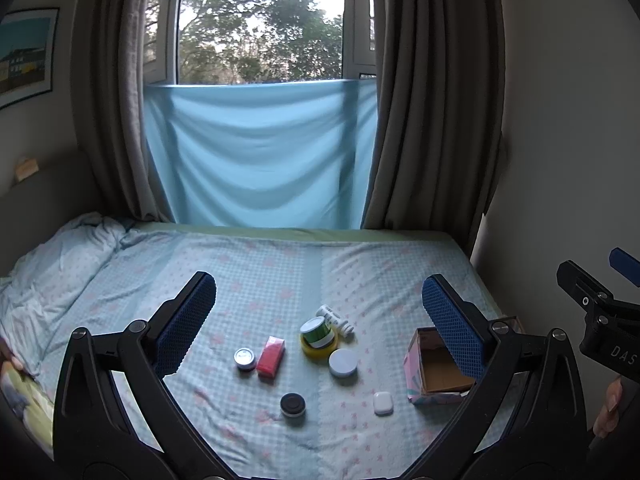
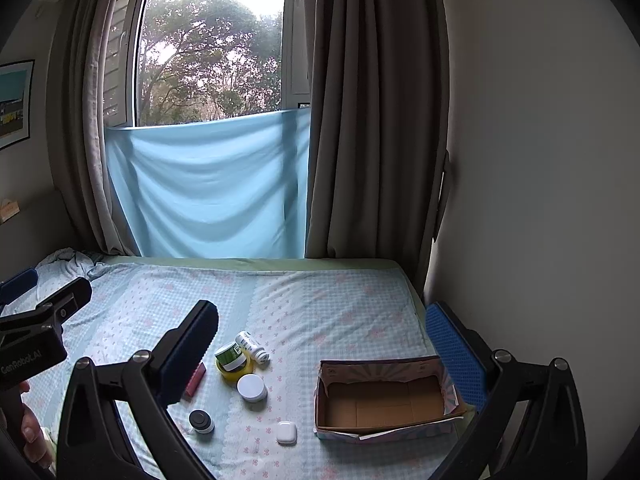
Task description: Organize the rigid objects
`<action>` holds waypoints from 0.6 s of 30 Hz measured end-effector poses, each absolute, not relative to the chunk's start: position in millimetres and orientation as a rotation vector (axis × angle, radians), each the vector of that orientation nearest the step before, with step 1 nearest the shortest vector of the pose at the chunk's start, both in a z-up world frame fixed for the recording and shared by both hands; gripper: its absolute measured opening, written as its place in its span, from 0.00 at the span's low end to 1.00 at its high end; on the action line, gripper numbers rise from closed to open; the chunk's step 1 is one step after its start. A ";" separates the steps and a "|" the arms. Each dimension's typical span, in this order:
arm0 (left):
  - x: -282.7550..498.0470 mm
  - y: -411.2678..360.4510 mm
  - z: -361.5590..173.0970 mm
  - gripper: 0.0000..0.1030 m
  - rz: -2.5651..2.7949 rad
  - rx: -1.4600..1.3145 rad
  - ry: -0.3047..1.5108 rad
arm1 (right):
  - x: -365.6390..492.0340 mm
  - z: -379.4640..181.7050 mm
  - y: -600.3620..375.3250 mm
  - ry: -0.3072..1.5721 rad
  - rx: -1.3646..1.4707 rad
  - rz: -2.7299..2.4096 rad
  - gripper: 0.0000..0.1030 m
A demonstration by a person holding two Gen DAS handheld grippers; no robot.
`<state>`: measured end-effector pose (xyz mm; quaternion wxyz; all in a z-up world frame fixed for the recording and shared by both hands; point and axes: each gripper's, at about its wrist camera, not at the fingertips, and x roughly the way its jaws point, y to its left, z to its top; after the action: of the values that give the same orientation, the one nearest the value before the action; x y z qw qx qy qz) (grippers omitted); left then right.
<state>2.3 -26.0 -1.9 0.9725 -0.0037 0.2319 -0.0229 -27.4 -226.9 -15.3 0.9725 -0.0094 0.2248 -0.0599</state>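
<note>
We are holding the left gripper (image 1: 320,316) and right gripper (image 2: 324,344), both spread and empty, above small containers lying loose on the bed (image 2: 340,296) beside the empty box (image 2: 384,400); the soft sheet is risking tipped jars.

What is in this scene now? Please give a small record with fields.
surface: bed sheet, checked, with pink flowers
container: open cardboard box, empty, at the right
loose items: red box, white earbud case, black-lidded jar, white-lidded jar, small tin
stacked: green jar on yellow tape roll
lying: white bottle
left claw: open, holds nothing
right claw: open, holds nothing
</note>
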 end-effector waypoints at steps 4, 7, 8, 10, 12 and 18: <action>2.3 -25.9 -1.9 0.99 -0.047 -0.007 0.468 | -27.6 -15.5 -228.4 0.454 -0.015 -0.123 1.00; 2.1 -25.6 -2.4 0.99 -0.045 -0.005 0.469 | -28.1 -15.9 -228.1 0.454 -0.016 -0.125 1.00; 1.7 -25.3 -2.4 0.99 -0.045 -0.006 0.468 | -28.0 -15.8 -228.4 0.453 -0.014 -0.124 1.00; 1.5 -25.4 -3.1 0.99 -0.047 -0.007 0.470 | -27.8 -15.4 -228.2 0.453 -0.013 -0.122 1.00; 1.5 -25.1 -3.0 0.99 -0.047 -0.006 0.469 | -27.7 -16.0 -228.9 0.453 -0.014 -0.122 1.00; 0.3 -24.0 -3.4 0.99 -0.049 -0.003 0.471 | -29.2 -15.8 -229.8 0.446 -0.014 -0.124 1.00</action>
<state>0.3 -24.0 -3.4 0.9721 -0.0013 0.2335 -0.0242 -29.2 -229.8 -15.8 0.9733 -0.0067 0.2212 -0.0614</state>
